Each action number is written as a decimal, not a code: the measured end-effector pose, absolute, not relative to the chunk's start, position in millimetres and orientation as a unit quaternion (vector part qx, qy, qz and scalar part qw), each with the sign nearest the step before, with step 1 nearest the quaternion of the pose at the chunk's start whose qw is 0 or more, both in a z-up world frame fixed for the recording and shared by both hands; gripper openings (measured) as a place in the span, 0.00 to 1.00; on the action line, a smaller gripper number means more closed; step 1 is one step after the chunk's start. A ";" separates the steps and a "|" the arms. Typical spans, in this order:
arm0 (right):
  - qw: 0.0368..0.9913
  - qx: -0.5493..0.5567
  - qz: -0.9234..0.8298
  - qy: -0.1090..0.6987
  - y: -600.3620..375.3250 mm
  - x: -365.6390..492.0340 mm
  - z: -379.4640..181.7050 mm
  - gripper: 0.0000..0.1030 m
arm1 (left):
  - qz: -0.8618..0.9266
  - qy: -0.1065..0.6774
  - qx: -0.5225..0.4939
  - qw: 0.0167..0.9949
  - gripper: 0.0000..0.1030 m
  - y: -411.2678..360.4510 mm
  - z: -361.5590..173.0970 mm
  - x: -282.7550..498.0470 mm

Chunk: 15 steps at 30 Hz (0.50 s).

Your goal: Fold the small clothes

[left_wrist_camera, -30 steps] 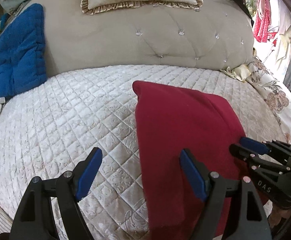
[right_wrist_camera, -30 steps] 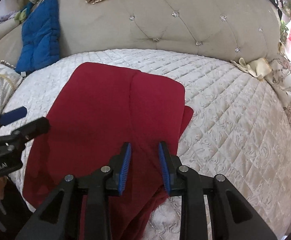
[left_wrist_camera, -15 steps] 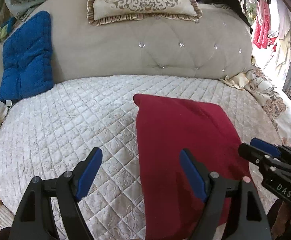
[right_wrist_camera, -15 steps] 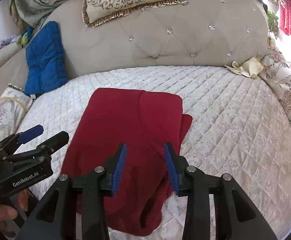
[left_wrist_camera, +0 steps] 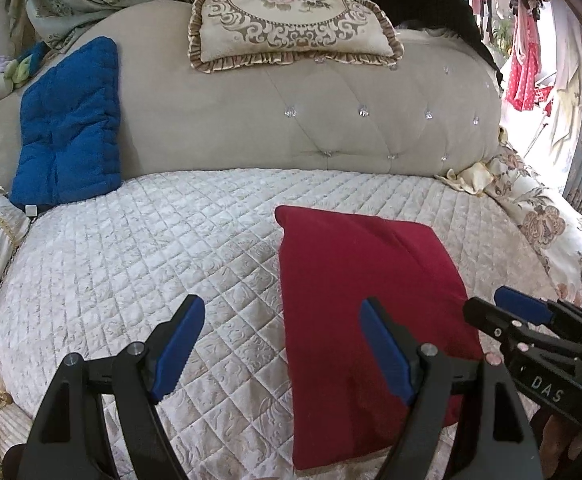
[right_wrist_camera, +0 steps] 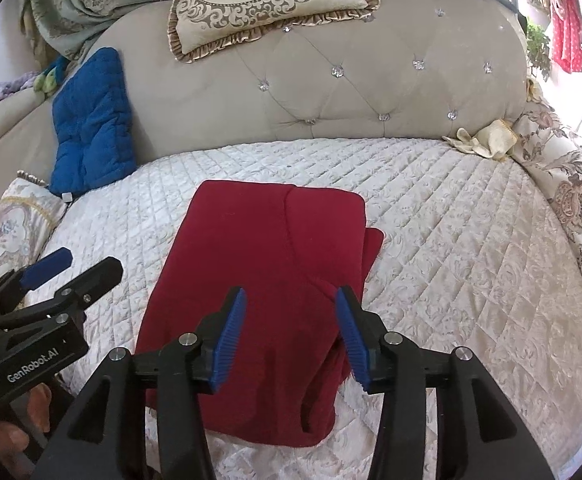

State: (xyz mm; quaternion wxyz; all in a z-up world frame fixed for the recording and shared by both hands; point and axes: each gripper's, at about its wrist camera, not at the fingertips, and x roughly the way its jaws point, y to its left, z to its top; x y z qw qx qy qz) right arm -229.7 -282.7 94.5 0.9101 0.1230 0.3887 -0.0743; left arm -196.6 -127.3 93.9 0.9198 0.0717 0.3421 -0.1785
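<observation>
Red garment (right_wrist_camera: 259, 276) is lying folded on the bed (right_wrist_camera: 451, 240), left gripper (left_wrist_camera: 279, 344) and right gripper (right_wrist_camera: 291, 328) hovering above, fingers spread, holding nothing.

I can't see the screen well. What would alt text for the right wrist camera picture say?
A folded red garment lies flat on a quilted white bed, with the open right gripper above its near end, holding nothing. The left gripper, also open, is at the left edge. Behind are a tufted headboard, a blue cushion and a floral pillow.
</observation>
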 end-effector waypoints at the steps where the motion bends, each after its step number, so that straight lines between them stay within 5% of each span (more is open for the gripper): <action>1: 0.910 0.122 -0.074 0.388 -282.3 -230.4 95.0 0.26 | -0.179 0.341 0.071 0.920 0.81 -126.4 94.8 -197.9; 15: 0.915 0.111 -0.073 0.380 -272.4 -238.5 103.2 0.27 | -0.178 0.331 0.064 0.925 0.81 -117.8 102.2 -207.6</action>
